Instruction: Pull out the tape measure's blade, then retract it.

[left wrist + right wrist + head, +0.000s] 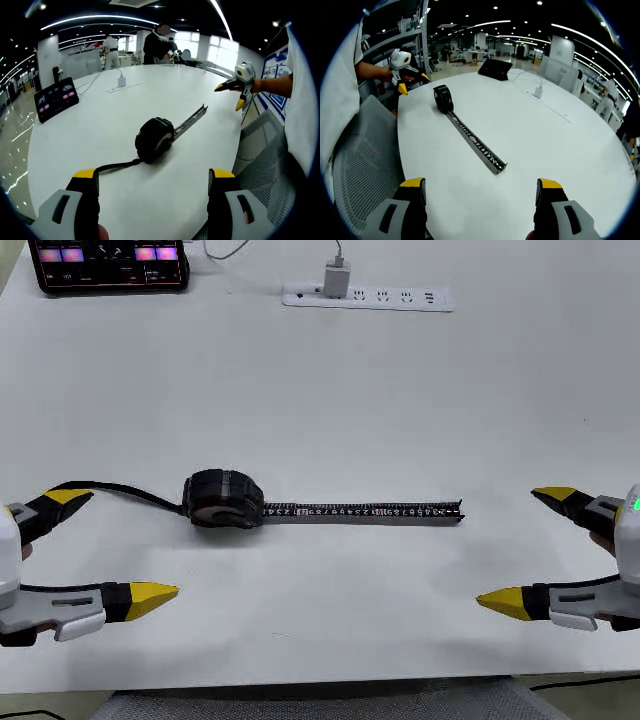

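The left gripper (120,543) is wide open and holds nothing; it is positioned to the left of the tape measure (222,500), clear of the case. The right gripper (518,546) is likewise wide open and empty, positioned beyond the free end of the blade (365,511), apart from it. The tape measure lies on the white desk (320,390) between the two grippers, with the blade drawn out flat along the desk toward the right gripper. A black strap (120,490) runs from the case toward the left gripper, ending just beside one jaw tip; contact cannot be confirmed. Well behind the tape measure, at the far desk edge, lie a power strip (365,297) with a charger (336,280) plugged in and a dark panel with lit screens (110,262).
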`<state>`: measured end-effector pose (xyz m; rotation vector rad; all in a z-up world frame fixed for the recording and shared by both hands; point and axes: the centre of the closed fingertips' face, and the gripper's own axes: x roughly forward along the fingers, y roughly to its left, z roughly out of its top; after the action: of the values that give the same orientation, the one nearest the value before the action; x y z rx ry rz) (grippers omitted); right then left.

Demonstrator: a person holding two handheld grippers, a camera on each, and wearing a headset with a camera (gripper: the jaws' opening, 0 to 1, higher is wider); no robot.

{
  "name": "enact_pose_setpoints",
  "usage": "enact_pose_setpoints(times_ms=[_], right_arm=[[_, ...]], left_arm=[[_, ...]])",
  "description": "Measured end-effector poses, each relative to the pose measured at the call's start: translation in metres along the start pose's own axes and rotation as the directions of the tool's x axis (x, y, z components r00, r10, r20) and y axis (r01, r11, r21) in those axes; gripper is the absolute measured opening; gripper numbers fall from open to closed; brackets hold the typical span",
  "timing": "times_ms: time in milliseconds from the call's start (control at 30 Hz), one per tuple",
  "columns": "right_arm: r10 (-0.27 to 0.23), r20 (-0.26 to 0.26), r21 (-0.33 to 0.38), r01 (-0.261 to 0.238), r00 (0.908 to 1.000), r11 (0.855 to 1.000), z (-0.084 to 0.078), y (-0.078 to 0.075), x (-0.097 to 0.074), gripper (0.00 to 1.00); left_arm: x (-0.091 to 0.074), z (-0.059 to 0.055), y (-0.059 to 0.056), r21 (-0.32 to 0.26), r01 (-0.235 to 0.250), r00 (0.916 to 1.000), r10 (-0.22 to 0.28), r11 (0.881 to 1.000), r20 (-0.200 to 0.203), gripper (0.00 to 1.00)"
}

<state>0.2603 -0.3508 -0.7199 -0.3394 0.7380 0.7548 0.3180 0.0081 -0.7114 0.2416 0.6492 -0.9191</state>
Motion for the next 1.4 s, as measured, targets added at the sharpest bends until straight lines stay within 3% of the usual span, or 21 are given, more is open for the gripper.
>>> enact_pose_setpoints(times_ms=[333,733,1400], right_arm=[[-0.029,0.027,0.041,0.027,0.9992,0.999,-0.007,0.008,-0.001,0.91],[-0.025,0.026,0.078,0.023,0.9994,0.997,-0.017,0.016,0.002,0.91],[-0.01,0.026,0.085,0.008,0.9996,0.996,-0.02,0.023,0.005,0.91]], left_arm=[[-0.001,-0.008,-0.012,-0.03,0.01,0.9998,-0.01,0.999,0.019,0.88],[-0.001,-0.02,-0.017,-0.061,0.013,0.9997,-0.012,0.998,0.022,0.88],[-0.003,-0.024,-0.022,-0.074,0.02,0.9996,-0.018,0.997,0.021,0.87]])
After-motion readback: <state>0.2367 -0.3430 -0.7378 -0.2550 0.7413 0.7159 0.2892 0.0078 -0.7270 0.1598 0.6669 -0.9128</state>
